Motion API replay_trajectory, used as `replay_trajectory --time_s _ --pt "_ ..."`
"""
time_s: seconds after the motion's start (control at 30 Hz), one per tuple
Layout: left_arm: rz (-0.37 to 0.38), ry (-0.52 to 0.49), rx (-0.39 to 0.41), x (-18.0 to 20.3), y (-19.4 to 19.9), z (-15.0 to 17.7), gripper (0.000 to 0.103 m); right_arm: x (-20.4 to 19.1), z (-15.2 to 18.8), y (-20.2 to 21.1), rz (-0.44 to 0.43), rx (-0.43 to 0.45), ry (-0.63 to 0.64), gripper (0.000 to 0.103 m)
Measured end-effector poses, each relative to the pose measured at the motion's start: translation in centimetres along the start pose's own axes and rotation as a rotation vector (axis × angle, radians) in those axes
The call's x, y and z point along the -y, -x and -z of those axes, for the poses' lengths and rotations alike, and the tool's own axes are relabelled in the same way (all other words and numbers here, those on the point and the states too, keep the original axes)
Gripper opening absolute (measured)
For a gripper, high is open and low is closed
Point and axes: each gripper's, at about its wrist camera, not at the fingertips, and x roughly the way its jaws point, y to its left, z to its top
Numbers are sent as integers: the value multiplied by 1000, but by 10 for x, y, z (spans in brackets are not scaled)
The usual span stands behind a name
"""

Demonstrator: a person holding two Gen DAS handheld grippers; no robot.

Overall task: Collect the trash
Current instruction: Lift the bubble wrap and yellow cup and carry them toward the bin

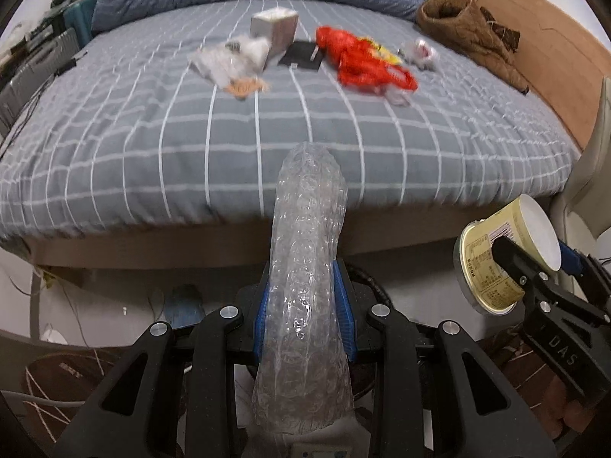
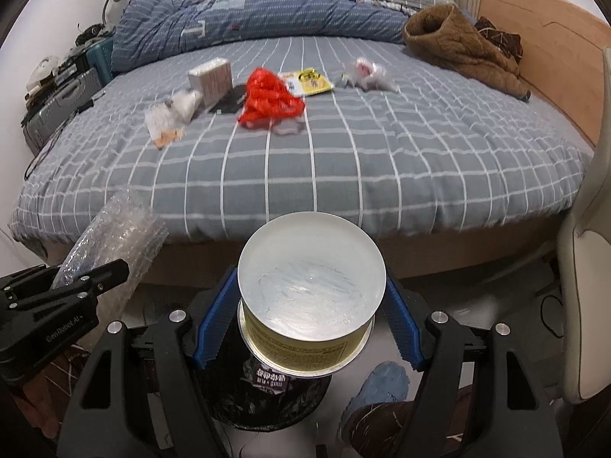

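Right gripper (image 2: 309, 320): we hold it closed on a squat pale-yellow paper tub with a white base (image 2: 310, 297), blue pads pressed to either side of the tub, its base turned toward the camera. Directly beneath the tub, in the right wrist view, sits a round bin lined with a black plastic bag (image 2: 267, 400); we judge the tub to hang straight over its mouth, so the coming move looks like a plain release downward.

Left gripper (image 1: 303, 316): closed on a long roll of clear bubble wrap (image 1: 305, 267), pinched about midway. The roll's long axis runs forward along the fingers, one end reaching out toward the bed. In the right wrist view this gripper stands to the left of the bin and apart from it, so we count the right hand nearer the drop, and the left would need to swing rightward.

Further out, on the grey bed sheet with white checks (image 2: 382, 160), well apart from both grippers, lie:
- crumpled clear and white wrappers with an orange scrap (image 2: 168, 118);
- a small grey-white cardboard box (image 2: 212, 78);
- a flat black card (image 2: 229, 105);
- a crumpled red plastic bag (image 2: 269, 99);
- a yellow printed packet (image 2: 309, 82);
- a crumpled clear wrapper with a pink spot (image 2: 366, 72).

Furthest: a brown padded jacket (image 2: 462, 44) and a folded blue quilt (image 2: 248, 13), which we do not count as trash.
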Motion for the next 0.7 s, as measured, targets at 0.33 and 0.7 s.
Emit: replay_trajectory --time_s 0.33,0.7 --pt "6 24 -80 -8 -45 29 29 -6 30 -39 -3 -82 3 69" --pt "-12 7 -176 -2 -98 49 29 -3 51 -76 -4 -154 9 69"
